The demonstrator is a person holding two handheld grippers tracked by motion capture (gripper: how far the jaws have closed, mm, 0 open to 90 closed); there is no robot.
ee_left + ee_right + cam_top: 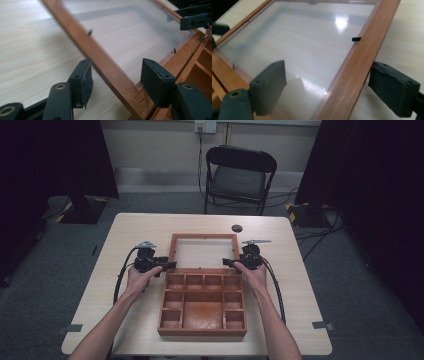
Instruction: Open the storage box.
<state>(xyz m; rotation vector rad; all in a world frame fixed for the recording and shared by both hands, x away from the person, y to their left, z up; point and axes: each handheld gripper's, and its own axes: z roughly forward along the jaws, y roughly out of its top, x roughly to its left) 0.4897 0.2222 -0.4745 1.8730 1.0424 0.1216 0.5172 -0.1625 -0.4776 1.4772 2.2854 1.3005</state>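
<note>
Wooden box of reddish-brown wood lies open in the middle of the pale tabletop, its base split into small compartments around one larger one. Its lid, a wooden frame around a clear pane, lies flat beyond the base, hinged to it. The left gripper sits at the lid's left rail near the hinge; in the left gripper view its fingers are spread wide, one on each side of the rail, not touching it. The right gripper sits at the right rail, fingers equally wide astride it. A small dark disc lies beyond the lid. A folding chair stands behind.
</note>
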